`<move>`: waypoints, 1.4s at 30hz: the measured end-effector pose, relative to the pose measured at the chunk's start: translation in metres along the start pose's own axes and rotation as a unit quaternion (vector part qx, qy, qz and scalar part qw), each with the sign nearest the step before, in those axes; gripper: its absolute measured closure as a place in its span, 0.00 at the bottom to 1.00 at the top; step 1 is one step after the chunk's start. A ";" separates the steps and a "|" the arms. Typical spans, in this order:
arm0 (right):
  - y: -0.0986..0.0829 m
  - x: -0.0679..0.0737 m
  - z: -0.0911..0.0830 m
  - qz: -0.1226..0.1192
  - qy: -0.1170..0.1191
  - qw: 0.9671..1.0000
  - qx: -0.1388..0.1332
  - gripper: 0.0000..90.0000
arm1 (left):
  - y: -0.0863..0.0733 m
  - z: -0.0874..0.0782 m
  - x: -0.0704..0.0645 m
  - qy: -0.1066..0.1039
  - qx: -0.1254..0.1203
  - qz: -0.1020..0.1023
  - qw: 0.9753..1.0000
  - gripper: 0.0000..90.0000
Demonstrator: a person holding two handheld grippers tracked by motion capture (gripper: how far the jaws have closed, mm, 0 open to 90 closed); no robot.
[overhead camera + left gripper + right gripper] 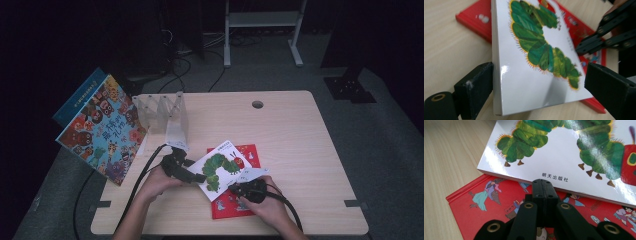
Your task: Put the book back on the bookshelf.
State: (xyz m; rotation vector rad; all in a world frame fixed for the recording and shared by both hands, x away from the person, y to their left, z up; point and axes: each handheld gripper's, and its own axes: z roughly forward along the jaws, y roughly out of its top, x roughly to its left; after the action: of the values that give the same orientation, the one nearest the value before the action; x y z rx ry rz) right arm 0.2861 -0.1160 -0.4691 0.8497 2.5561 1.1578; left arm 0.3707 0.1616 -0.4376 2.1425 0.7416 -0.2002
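The glossy white picture book with the green caterpillar (218,169) sits on top of a red hardcover picture book (235,202) near the front of the light wooden table (300,145). The left gripper (537,87) has its jaws spread wide on either side of the white book's corner, one jaw touching its edge. The right gripper (543,187) is pressed together, tip right at the white book's lower edge, over the red cover.

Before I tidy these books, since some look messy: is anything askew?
Yes. The caterpillar book lies crooked across the red book, one edge lifted between the left gripper jaws. The colourful book leans tilted off the table edge.
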 end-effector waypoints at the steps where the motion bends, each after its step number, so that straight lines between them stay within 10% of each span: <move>1: 0.000 0.000 0.000 0.000 -0.001 1.000 0.000 0.99 | 0.000 0.000 0.000 0.000 0.000 0.000 1.000 0.11; 7: 0.002 -0.003 0.001 0.002 -0.005 1.000 0.003 0.99 | 0.011 -0.013 -0.011 -0.012 -0.029 0.025 0.999 0.15; 12: 0.003 -0.005 0.003 0.002 -0.006 1.000 0.000 0.99 | 0.019 -0.013 -0.023 -0.061 -0.042 0.050 0.996 0.26; 25: 0.010 -0.008 0.009 0.008 0.006 1.000 0.004 0.99 | 0.027 -0.001 -0.041 -0.047 -0.013 0.092 0.995 0.54; 33: 0.009 -0.008 0.009 0.008 0.007 1.000 0.002 0.98 | 0.027 0.002 -0.047 0.009 -0.003 0.113 0.994 0.58; 42: 0.008 -0.007 0.009 0.006 0.005 1.000 -0.003 0.97 | 0.028 0.001 -0.049 0.014 0.004 0.111 0.994 0.62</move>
State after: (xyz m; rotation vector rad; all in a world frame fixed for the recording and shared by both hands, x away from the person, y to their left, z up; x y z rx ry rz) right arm 0.2992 -0.1103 -0.4698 0.8607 2.5578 1.1741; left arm 0.3472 0.1257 -0.4004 2.2202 0.5133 -0.0561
